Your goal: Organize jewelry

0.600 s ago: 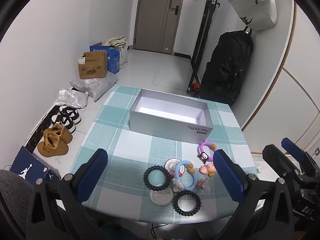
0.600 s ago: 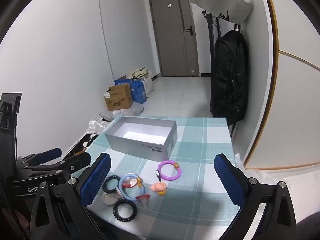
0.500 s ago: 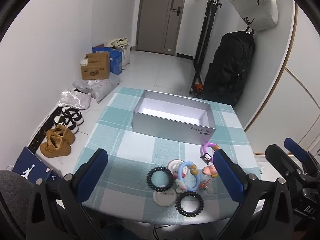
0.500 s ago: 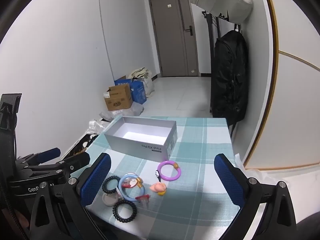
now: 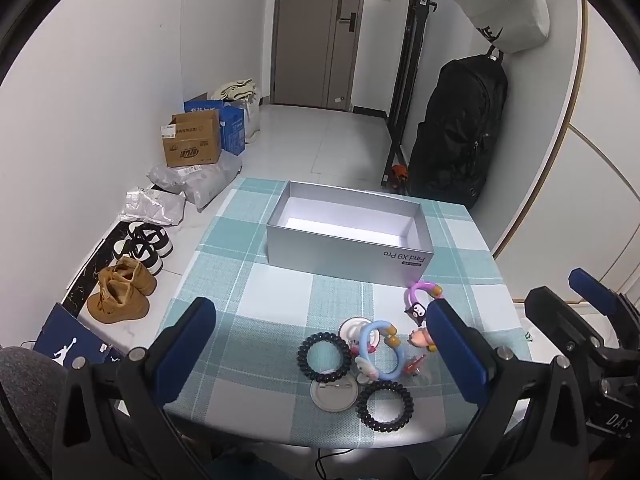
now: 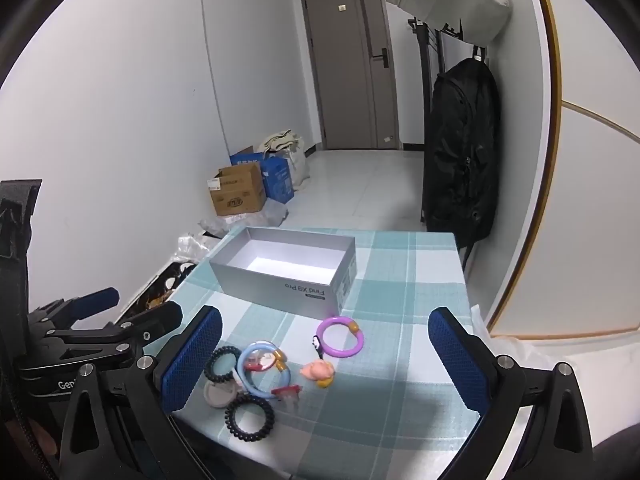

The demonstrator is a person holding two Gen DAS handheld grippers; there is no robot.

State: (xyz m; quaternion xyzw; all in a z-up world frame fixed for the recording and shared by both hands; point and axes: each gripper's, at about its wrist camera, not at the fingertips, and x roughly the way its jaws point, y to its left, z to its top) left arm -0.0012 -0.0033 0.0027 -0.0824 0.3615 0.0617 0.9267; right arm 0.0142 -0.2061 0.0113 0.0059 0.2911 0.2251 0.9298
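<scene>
**Both tools released above the jewelry**

Left wrist view: my left tool (image 5: 320, 352) hangs released, nothing between its fingers. The jewelry cluster (image 5: 372, 354) lies near the surface's (image 5: 248, 304) near edge; the open grey box (image 5: 348, 236) stands toward the far edge.

Right wrist view: my right tool (image 6: 324, 360) is likewise released and empty. The purple ring (image 6: 340, 336) lies just before the box (image 6: 288, 272); black coil bands (image 6: 249, 418) lie nearest the near edge.

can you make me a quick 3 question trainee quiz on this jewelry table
1. True or false: the box already holds some jewelry.
2. How many black coil bands lie on the table? A) one B) two C) three
3. Fill in: the bracelet nearest the box is ____ in colour.

Key:
1. False: nothing shows inside it.
2. B: one beside the blue bracelet, one nearer the table edge.
3. Purple.
</scene>
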